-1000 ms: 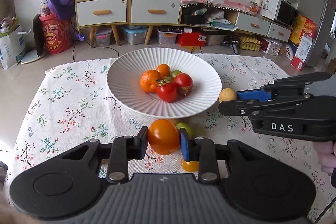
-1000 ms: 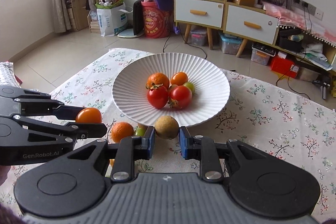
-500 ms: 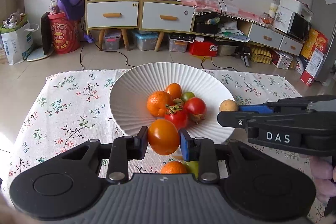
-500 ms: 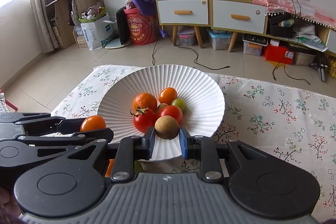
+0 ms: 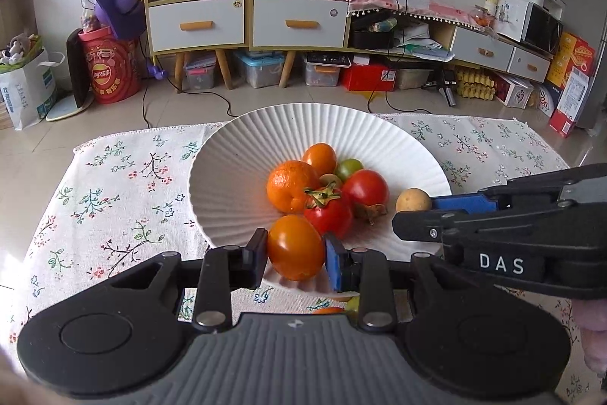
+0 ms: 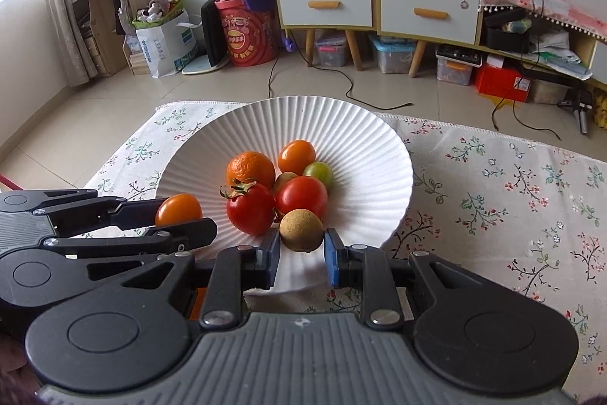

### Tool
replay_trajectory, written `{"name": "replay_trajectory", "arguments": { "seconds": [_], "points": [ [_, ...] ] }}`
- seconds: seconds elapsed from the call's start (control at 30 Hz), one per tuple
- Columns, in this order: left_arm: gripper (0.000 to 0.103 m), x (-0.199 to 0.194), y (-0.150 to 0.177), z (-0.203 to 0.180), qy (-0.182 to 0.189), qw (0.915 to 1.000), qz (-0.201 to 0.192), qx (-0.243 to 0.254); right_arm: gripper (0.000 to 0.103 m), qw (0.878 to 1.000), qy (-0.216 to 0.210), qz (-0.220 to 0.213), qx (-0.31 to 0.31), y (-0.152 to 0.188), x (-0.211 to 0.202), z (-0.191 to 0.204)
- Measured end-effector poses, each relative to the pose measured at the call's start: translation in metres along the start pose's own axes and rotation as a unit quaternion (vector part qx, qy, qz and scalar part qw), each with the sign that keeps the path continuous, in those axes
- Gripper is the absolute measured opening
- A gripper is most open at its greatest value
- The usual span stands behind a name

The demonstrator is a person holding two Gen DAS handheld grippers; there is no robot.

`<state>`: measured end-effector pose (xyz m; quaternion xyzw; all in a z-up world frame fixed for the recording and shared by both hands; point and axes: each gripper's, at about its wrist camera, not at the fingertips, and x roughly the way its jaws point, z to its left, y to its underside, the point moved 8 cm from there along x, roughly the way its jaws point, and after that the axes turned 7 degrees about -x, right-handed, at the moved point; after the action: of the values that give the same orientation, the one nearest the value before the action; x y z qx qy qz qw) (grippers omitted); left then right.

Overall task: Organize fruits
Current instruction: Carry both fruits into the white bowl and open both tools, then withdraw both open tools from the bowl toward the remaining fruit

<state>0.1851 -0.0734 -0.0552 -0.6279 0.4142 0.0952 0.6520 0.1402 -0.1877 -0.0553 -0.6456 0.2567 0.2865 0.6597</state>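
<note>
A white ribbed plate (image 5: 242,177) (image 6: 371,147) holds several fruits: a mandarin (image 5: 290,188), two red tomatoes (image 5: 366,186), a small orange tomato (image 5: 320,158) and a green one (image 5: 349,167). My left gripper (image 5: 296,255) is shut on an orange tomato (image 5: 295,247) (image 6: 178,209) over the plate's near rim. My right gripper (image 6: 301,245) is shut on a brown kiwi-like fruit (image 6: 301,229) (image 5: 413,200), held over the plate's near right side beside the red tomatoes.
A floral tablecloth (image 5: 114,185) covers the low table. An orange fruit (image 5: 328,310) and a green fruit (image 5: 353,302) lie on the cloth just under my left gripper. Cabinets (image 5: 246,18), boxes and cables stand on the floor beyond.
Both grippers have moved forward with their fruits, from the cloth in front of the plate to over the plate's near part. The loose fruits on the cloth now lie behind the left fingers.
</note>
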Motion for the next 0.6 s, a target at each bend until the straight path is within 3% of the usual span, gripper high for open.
{"name": "replay_trajectory", "arguments": {
  "seconds": [0.43, 0.6],
  "points": [
    [0.027, -0.0022, -0.0028, -0.0006, -0.004, 1.0000, -0.004, 0.003, 0.025, 1.000, 0.006, -0.003, 0.000, -0.0013, -0.0028, -0.0011],
    [0.038, -0.0058, -0.0032, 0.0015, -0.007, 1.0000, -0.006, 0.002, 0.038, 1.000, 0.007, -0.006, 0.011, -0.0026, -0.0073, -0.0048]
  ]
}}
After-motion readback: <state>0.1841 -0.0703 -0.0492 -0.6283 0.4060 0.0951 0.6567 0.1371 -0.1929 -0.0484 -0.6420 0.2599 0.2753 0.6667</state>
